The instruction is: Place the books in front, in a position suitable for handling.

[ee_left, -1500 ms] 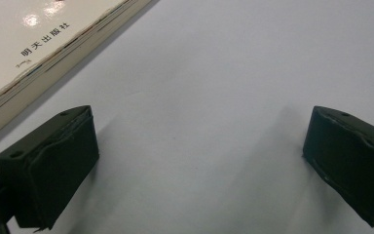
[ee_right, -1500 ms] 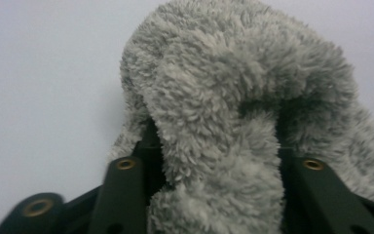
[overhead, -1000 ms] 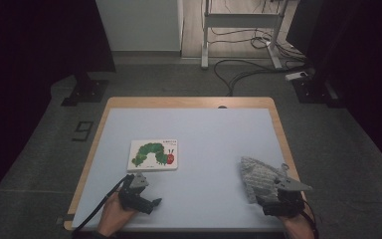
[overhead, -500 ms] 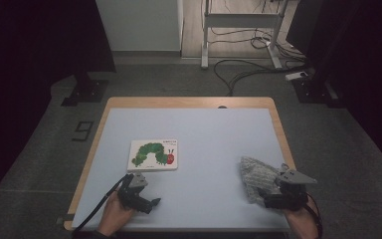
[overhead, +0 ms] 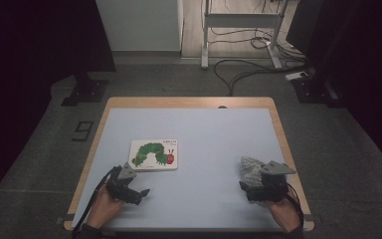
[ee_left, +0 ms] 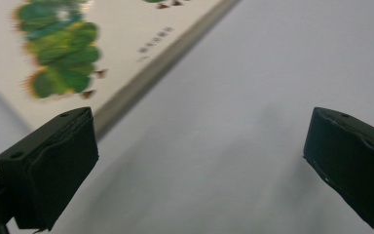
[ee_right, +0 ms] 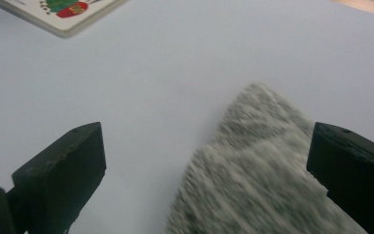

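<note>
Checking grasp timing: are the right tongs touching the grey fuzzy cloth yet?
Cannot tell. In the right gripper view the right tongs stand open around the grey fuzzy cloth, whose edge runs behind one jaw; no contact or gap shows plainly.

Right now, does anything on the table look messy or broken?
Nothing looks broken or spilled. The picture book lies flat and shut, a bit crooked to the table's edge. The grey fuzzy cloth sits in a rumpled heap by the right gripper.
</note>
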Motion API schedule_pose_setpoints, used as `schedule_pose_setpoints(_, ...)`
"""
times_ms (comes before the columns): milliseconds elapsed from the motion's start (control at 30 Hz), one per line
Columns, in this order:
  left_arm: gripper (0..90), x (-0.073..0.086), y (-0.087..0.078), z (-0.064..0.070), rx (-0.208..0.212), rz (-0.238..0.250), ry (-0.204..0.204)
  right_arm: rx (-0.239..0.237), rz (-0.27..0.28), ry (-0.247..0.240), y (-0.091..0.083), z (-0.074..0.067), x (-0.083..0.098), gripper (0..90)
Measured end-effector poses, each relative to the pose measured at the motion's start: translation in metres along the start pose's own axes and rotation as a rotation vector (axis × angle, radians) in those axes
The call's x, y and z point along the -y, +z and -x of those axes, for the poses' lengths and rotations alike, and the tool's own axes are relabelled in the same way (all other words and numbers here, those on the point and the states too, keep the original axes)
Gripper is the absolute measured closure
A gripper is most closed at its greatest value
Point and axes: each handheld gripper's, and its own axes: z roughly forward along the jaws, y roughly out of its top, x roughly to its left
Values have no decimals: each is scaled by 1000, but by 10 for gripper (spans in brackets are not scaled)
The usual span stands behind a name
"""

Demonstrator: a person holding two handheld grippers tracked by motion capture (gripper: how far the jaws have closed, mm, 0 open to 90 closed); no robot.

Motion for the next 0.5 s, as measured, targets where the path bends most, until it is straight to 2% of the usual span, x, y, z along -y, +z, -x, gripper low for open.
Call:
schedule_pose_setpoints(233, 0, 1, -3, -25, 0, 11, -43, -36, 6, -20, 19, -13, -10, 5)
schedule_pose_setpoints(500, 0, 0, 2, -43, -14, 2, -42, -63, 11, -64, 42, -28, -20, 4)
